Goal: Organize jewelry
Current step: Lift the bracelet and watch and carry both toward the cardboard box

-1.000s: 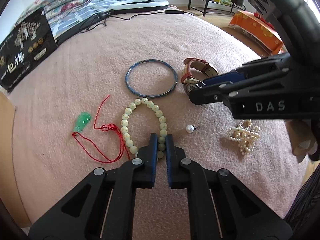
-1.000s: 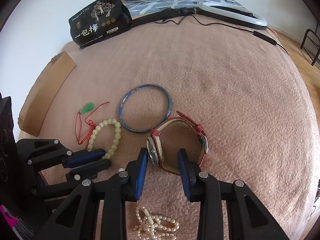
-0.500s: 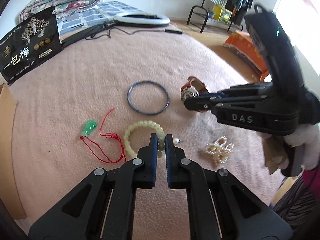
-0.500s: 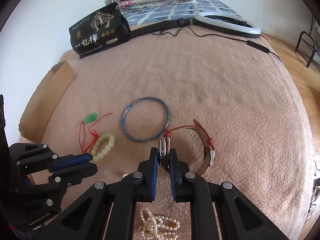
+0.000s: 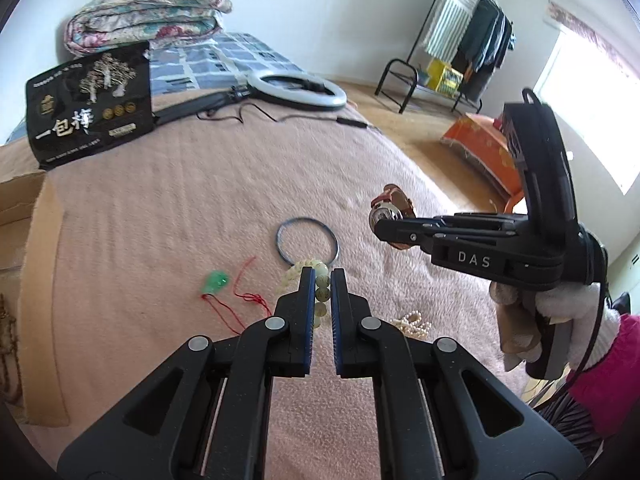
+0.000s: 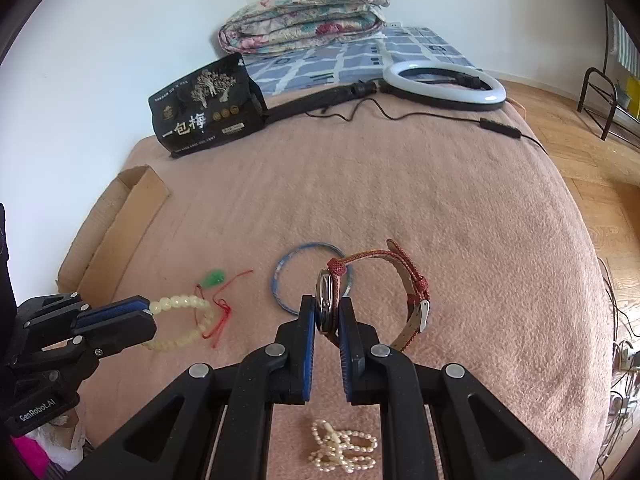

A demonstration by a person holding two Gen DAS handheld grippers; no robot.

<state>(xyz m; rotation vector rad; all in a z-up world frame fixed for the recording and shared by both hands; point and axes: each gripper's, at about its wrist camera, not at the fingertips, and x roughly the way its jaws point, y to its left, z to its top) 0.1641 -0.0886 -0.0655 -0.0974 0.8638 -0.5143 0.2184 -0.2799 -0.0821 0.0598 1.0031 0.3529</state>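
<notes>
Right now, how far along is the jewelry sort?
Nothing looks sorted yet; no piece sits in a container. In hand: the left tool is shut on the pale bead bracelet, the right tool is shut on the red-strap watch, both lifted off the blanket. Left lying there: blue bangle, green pendant on red cord and pearl strand.

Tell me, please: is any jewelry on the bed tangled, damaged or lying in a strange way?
Nothing looks damaged. The pearl strand lies bunched in a knotted heap near the front edge of the pink blanket, and the red cord of the green pendant sprawls in loose loops. The blue bangle lies flat.
</notes>
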